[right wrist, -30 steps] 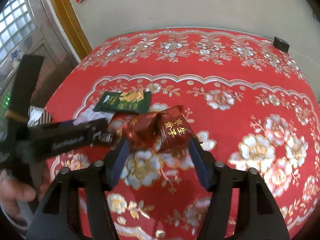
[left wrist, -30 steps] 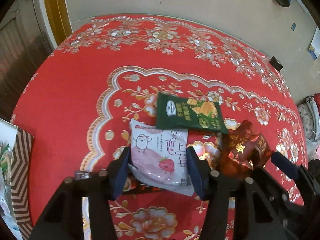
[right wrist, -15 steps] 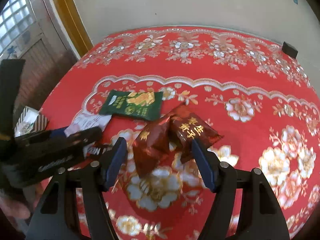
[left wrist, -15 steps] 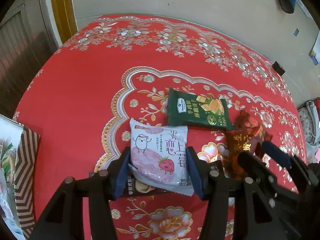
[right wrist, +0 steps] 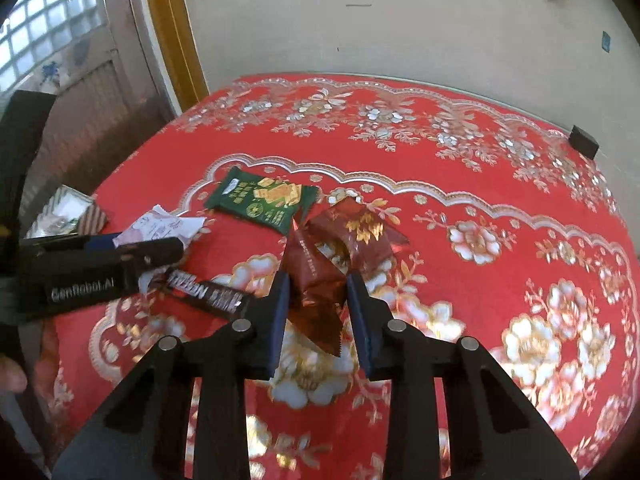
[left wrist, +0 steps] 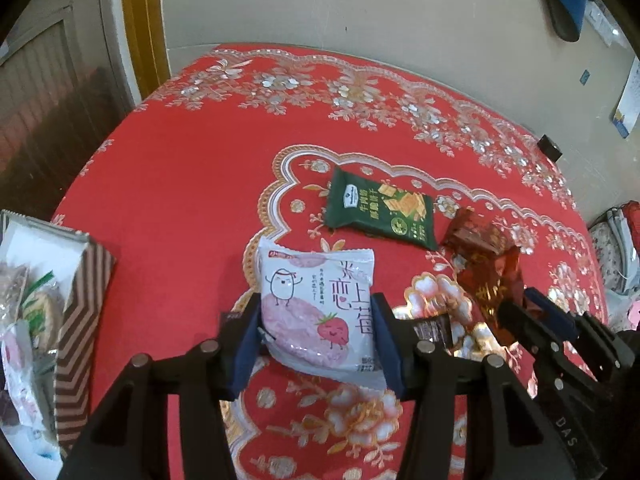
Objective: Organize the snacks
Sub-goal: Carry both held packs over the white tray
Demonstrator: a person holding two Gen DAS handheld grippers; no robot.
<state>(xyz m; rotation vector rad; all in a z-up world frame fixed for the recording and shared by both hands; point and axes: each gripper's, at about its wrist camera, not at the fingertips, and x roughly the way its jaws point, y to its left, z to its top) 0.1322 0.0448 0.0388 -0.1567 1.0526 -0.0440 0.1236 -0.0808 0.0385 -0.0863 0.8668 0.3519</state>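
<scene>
Red packet (right wrist: pixel 316 276) lifted (clamped, right claw (right wrist: pixel 318 300))

A white snack packet (left wrist: pixel 318 312) with a strawberry cartoon carries large pink Chinese characters "恋上莓". A black gripper body (right wrist: pixel 86 276) reads "GenRobot.AI" in white letters. Another black gripper arm (left wrist: pixel 568 432) shows "DAS". A green packet (left wrist: pixel 380 210), a dark red wrapper (right wrist: pixel 362 236) and a black bar wrapper (right wrist: pixel 208 292) carry print too small or tilted to read.

Glossy foil red wrapper (right wrist: pixel 316 276); smooth plastic white packet (left wrist: pixel 318 312); patterned tablecloth (left wrist: pixel 180 168).
</scene>
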